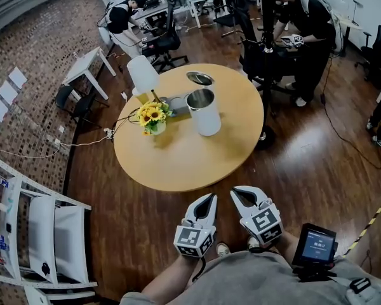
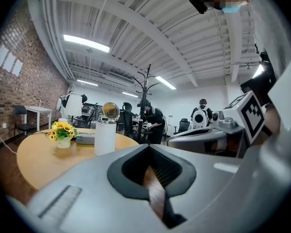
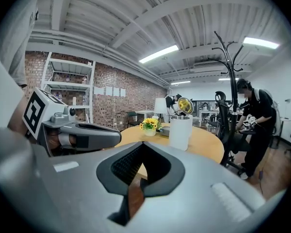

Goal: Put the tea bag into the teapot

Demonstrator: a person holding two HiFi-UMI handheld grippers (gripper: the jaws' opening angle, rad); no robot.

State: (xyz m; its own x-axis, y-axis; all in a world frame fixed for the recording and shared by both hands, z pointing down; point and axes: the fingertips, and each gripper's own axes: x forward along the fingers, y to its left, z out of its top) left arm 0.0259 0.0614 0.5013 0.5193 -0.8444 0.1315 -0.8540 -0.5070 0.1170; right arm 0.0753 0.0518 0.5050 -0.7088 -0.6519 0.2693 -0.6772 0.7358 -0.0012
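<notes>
Head view: my left gripper (image 1: 211, 197) and right gripper (image 1: 236, 191) clenched, empty, off table (image 1: 178, 164) near edge. Mid-table teapot (image 1: 206, 118), lid (image 1: 199, 78) up. No tea bag visible; maybe inside, can't tell.

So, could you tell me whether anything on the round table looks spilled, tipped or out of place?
Nothing spilled or tipped. The white teapot stands upright with its lid flipped open; the sunflower vase is upright too. No tea bag is visible.
</notes>
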